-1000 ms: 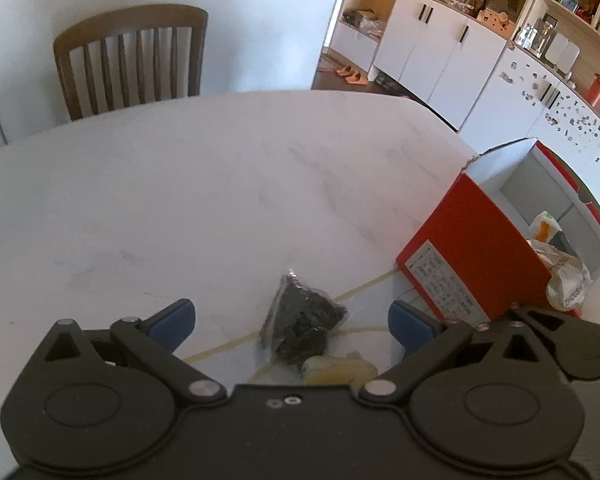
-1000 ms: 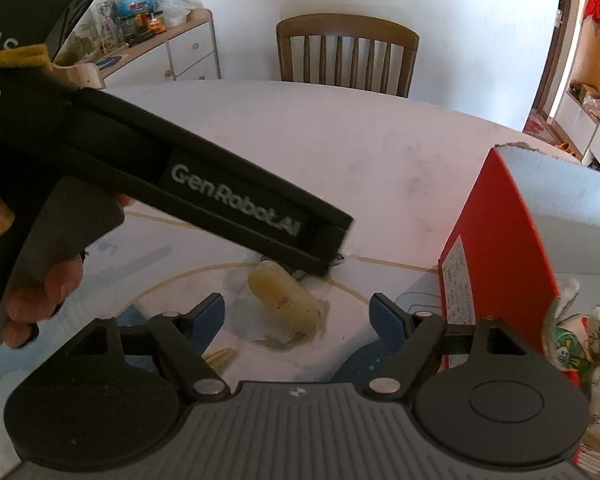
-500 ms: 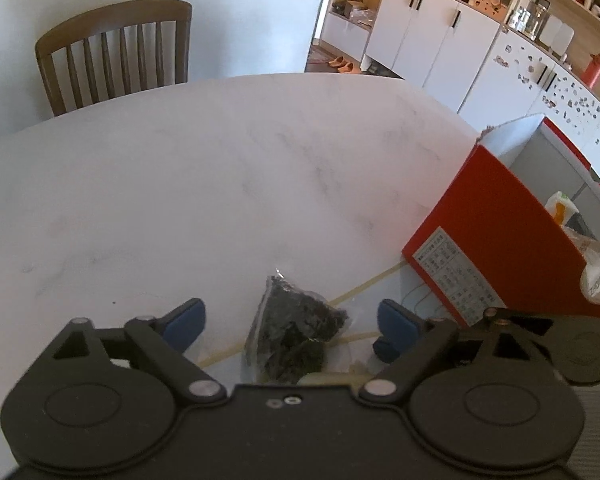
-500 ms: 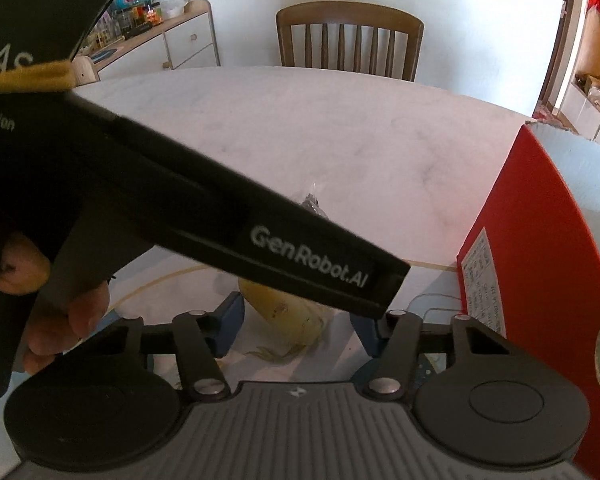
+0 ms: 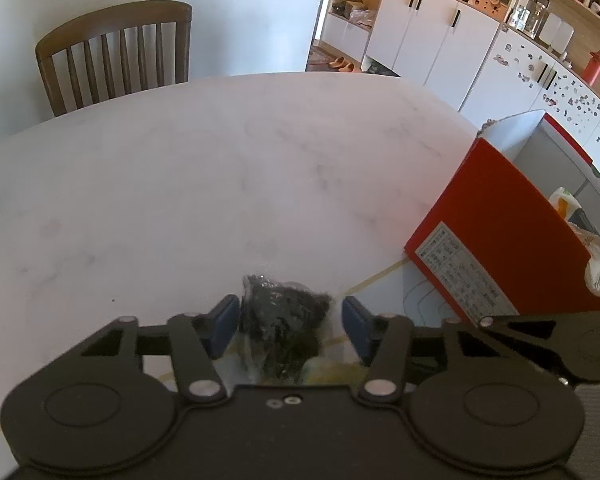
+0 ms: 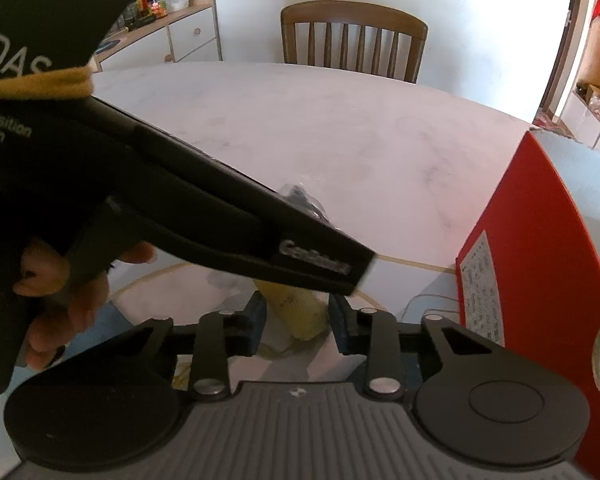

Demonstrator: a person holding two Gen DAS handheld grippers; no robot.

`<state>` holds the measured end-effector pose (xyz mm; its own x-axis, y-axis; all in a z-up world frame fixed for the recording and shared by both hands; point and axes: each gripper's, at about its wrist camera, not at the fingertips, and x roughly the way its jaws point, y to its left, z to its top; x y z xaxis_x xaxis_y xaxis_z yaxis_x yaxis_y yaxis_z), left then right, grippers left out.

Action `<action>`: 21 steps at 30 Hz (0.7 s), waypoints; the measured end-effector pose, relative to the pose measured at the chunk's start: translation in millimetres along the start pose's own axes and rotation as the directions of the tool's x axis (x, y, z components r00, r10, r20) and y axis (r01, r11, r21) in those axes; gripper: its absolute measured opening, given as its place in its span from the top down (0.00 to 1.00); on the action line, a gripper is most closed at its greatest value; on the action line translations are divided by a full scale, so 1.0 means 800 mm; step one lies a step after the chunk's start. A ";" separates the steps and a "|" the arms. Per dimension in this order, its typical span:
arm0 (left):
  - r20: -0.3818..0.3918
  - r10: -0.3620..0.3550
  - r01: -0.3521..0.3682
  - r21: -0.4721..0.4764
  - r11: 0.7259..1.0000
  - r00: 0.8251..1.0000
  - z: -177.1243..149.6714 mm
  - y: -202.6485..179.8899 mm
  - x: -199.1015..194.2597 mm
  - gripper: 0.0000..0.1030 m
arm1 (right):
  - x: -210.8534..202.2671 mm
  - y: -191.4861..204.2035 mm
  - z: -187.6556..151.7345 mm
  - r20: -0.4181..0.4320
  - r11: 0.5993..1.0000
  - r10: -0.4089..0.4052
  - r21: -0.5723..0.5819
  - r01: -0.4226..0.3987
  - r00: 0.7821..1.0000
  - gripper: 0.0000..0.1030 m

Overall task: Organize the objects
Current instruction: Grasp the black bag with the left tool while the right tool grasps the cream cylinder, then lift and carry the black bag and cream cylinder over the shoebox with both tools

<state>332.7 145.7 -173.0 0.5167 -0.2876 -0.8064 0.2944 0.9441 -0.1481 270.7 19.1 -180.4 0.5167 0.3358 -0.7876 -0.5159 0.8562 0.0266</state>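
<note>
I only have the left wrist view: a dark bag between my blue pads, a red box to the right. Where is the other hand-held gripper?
Observer: The right hand-held gripper is right beside yours, its pads on either side of a yellowish packet.
Operator: Has it got hold of that packet?
Observer: I cannot tell. The pads sit very near the packet's sides, but contact is unclear.
Operator: Is anything in its way?
Observer: The black body of your left hand-held gripper crosses just above the packet, and a hand grips its handle at the left.
</note>
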 end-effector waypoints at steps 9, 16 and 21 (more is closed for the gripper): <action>-0.009 -0.009 0.009 -0.047 0.999 1.000 -0.006 0.010 -0.010 0.65 | -0.010 0.001 -0.004 -0.025 1.000 -0.023 -0.003 0.023 0.999 0.72; 0.004 -0.002 0.002 -0.077 0.997 1.000 -0.017 0.015 -0.028 0.70 | -0.033 -0.002 -0.016 -0.047 0.999 -0.023 0.021 0.024 0.999 0.78; 0.007 0.000 0.001 -0.079 0.997 1.000 -0.031 0.009 -0.044 0.71 | -0.055 -0.008 -0.032 -0.056 0.998 -0.034 0.045 0.036 0.998 0.78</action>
<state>297.0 166.8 -160.2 0.5226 -0.2892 -0.8020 0.2302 0.9536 -0.1939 233.9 -11.0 -161.3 0.4945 0.2841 -0.8214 -0.4655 0.8847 0.0257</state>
